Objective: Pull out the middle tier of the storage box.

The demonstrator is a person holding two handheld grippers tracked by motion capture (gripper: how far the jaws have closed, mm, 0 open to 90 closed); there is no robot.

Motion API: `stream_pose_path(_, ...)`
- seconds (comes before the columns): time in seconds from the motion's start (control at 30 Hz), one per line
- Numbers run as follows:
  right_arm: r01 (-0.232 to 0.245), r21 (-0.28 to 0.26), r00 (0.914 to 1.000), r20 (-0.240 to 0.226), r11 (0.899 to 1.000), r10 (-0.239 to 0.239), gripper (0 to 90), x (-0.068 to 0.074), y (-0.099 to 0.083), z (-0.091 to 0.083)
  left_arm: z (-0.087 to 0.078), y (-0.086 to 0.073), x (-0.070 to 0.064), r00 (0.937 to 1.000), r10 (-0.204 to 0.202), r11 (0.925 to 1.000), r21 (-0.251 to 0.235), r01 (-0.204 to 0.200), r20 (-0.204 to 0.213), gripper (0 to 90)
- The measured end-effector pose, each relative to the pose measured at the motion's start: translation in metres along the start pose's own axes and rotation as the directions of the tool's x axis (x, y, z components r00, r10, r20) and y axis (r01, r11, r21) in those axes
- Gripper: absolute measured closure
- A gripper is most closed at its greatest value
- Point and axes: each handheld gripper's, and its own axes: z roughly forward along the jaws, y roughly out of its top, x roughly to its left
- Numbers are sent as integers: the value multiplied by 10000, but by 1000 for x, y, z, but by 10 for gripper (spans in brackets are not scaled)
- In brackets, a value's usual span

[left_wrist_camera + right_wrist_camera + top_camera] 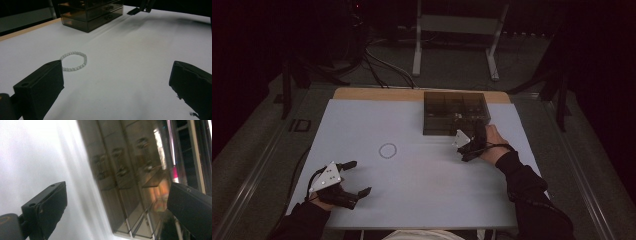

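Your left gripper [354, 177] sits nearest you, at the near left part of the white table [422, 180], jaws spread wide and holding nothing. Ahead of it lies the bead bracelet [387, 150], a small pale ring flat on the table, well short of the smoked drawer box [455, 113] and off to that box's left. In the left gripper view the bracelet [74, 61] lies just beyond the left jaw, so you would need to swing that way to bracket it.

Your right gripper [472, 142] is just in front of the drawer box, jaws also spread and empty, facing the stacked drawer fronts [122, 172]. It looks set to pull a drawer, while the left takes the bracelet.
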Motion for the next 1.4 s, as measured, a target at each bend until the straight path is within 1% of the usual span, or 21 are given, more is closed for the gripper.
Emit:
stream_pose_path(0.03, 136, 196, 9999, 30, 9997, -136, 32, 2, 0, 2, 0, 0, 0, 10000, 10, 10000, -4, -10, -8, 10)
stream_pose_path(0.1, 208, 418, 9998, 63, 9989, -211, 33, 3, 0, 5, 0, 0, 0, 10000, 17, 10000, 2, -17, -27, 10)
stream_pose_path(0.23, 390, 614, 9988, 278, 9974, -407, 58, 7, 1, 7, 0, 0, 0, 10000, 4, 10000, 19, -4, -39, 10)
stream_pose_path(0.33, 789, 848, 9957, 421, 9933, -827, 69, 10, 4, 9, 0, 0, 0, 10000, 11, 10000, 11, -11, -29, 10)
stream_pose_path(0.37, 789, 848, 9957, 421, 9933, -827, 69, 10, 4, 9, 0, 0, 0, 10000, 11, 10000, 11, -11, -29, 10)
stream_pose_path(0.4, 900, 914, 9940, 531, 9917, -951, 100, 13, 5, 10, 0, 0, 0, 10000, 5, 10000, 0, -5, -37, 10)
stream_pose_path(0.47, 920, 950, 9925, 714, 9912, -990, 101, 15, 7, 10, 0, 0, 0, 10000, -20, 10000, -7, 20, -41, 10)
stream_pose_path(0.53, 1076, 983, 9891, 897, 9893, -1165, 159, 15, 8, 11, -1, 0, 0, 10000, -12, 10000, -8, 12, -39, 10)
stream_pose_path(0.57, 1048, 973, 9893, 914, 9897, -1138, 161, 16, 9, 11, -1, 0, 0, 10000, 4, 10000, -13, -5, -35, 10)
stream_pose_path(0.63, 1285, 1077, 9849, 1024, 9858, -1396, 197, 18, 11, 12, -1, 0, 0, 10000, 9, 10000, -20, -9, -25, 10)
stream_pose_path(0.73, 1406, 1170, 9828, 1036, 9831, -1529, 262, 19, 12, 13, -1, 0, 0, 10000, -4, 10000, -29, 4, -21, 10)
stream_pose_path(0.77, 1406, 1170, 9828, 1036, 9831, -1529, 262, 19, 12, 13, -1, 0, 0, 10000, -4, 10000, -29, 4, -21, 10)
stream_pose_path(0.83, 1613, 1366, 9806, 892, 9774, -1743, 309, 18, 12, 16, -1, 0, 0, 10000, 0, 10000, -31, 0, -19, 10)
stream_pose_path(0.9, 1611, 1467, 9806, 884, 9760, -1751, 324, 20, 13, 17, -1, 0, 0, 10000, -1, 10000, -22, 1, -19, 10)
stream_pose_path(1.0, 1748, 1564, 9769, 959, 9721, -1911, 334, 21, 14, 18, -1, 0, 0, 10000, -2, 10000, -19, 2, -7, 10)
stream_pose_path(1.03, 1818, 1663, 9729, 1131, 9692, -2019, 343, 23, 15, 19, -1, 0, 0, 10000, -3, 10000, -18, 3, -5, 10)
stream_pose_path(1.07, 1818, 1663, 9729, 1131, 9692, -2019, 343, 23, 15, 19, -1, 0, 0, 10000, -11, 10000, -31, 11, 3, 10)
stream_pose_path(1.17, 1990, 1755, 9671, 1241, 9642, -2221, 360, 23, 16, 21, -1, 0, 0, 10000, -24, 10000, -29, 24, 2, 10)
stream_pose_path(1.23, 1987, 1792, 9640, 1413, 9635, -2251, 414, 25, 15, 24, -1, 0, 0, 10000, -23, 10000, -22, 23, 3, 10)
stream_pose_path(1.27, 2071, 1762, 9590, 1578, 9623, -2353, 447, 25, 15, 24, -1, 0, 0, 10000, -14, 10000, -28, 14, 0, 10)
stream_pose_path(1.4, 2112, 1787, 9530, 1809, 9610, -2431, 512, 26, 16, 25, 0, 0, 0, 10000, -19, 10000, -17, 19, 10, 9)
